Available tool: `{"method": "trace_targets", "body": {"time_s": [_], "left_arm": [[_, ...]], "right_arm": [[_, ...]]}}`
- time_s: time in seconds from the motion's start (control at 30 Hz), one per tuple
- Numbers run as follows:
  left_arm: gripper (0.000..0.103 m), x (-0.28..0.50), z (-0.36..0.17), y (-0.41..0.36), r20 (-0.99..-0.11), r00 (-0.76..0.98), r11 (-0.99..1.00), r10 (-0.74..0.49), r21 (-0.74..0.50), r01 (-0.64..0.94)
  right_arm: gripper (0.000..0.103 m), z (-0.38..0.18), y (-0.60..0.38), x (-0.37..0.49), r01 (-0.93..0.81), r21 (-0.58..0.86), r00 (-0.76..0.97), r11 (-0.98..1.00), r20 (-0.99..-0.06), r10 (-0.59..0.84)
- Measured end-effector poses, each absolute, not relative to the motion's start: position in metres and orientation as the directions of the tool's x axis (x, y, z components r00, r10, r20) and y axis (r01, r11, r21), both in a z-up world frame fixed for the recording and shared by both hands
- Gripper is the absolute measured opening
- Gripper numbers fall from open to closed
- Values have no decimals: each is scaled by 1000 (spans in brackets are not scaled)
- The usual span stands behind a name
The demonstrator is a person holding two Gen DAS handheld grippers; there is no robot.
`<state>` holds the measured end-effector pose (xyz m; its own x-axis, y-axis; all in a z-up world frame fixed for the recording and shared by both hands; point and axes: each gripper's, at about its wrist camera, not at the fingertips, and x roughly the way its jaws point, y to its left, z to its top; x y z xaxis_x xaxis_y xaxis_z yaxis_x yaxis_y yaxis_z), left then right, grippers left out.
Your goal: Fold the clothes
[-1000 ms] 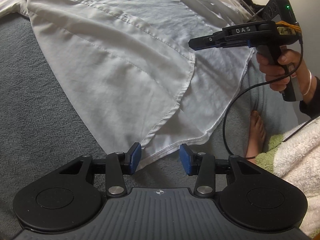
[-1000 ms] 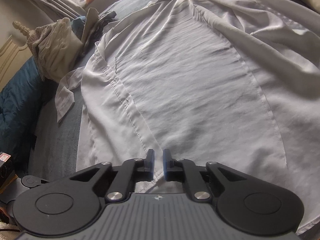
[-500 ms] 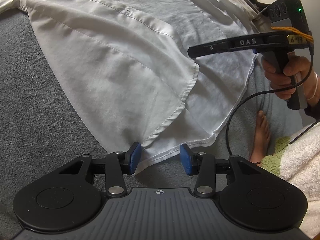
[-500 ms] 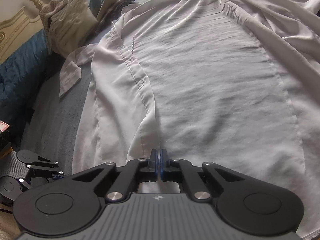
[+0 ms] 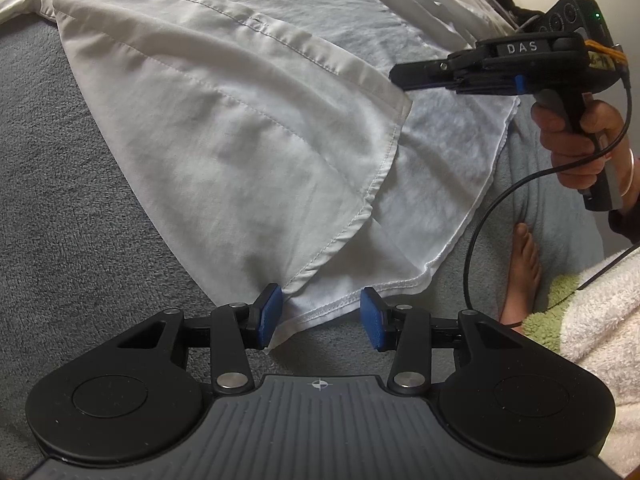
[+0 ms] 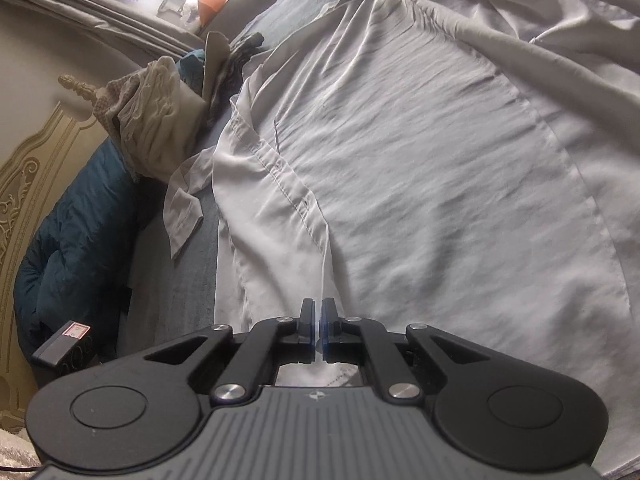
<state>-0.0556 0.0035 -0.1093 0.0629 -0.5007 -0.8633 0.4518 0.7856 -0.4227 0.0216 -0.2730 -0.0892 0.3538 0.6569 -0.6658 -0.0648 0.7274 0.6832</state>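
A white button shirt lies spread on a grey bed cover. My left gripper is open, its blue pads on either side of the shirt's bottom hem corner. My right gripper is shut on the edge of the shirt's front panel and lifts it a little, so a ridge of cloth runs up from the pads. The right gripper also shows in the left wrist view, held by a hand at the right, above the shirt's front edge.
A pile of beige and dark clothes sits at the left by a teal quilt and a carved headboard. A bare foot, a cable and a fluffy white and green robe are at the right.
The right gripper shut on the shirt's front panel edge and raised it, tilting. The left gripper moved forward so the hem corner lies between its open pads.
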Motion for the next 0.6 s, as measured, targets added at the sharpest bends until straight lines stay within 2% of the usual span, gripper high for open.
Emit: {"method": "trace_targets", "body": {"time_s": [0.23,0.3,0.37,0.6], "left_arm": [[45,-54,-109,2,-865,57,784,-498,-421,456],[46,-54,-109,2,-865,57,783,-498,-420,458],[46,-54,-109,3,-866,56,783,-497,-420,459],[47,-52,-109,2,-867,51,782,-496,-420,461]], "right_arm": [[9,-88,-259,31,-137,643,320,753,-691,648],[19,-93,-259,37,-129,633,319,763,-702,636],[25,-101,-261,41,-111,630,308,769,-714,629],[25,-105,-269,49,-100,637,324,764,-706,630]]}}
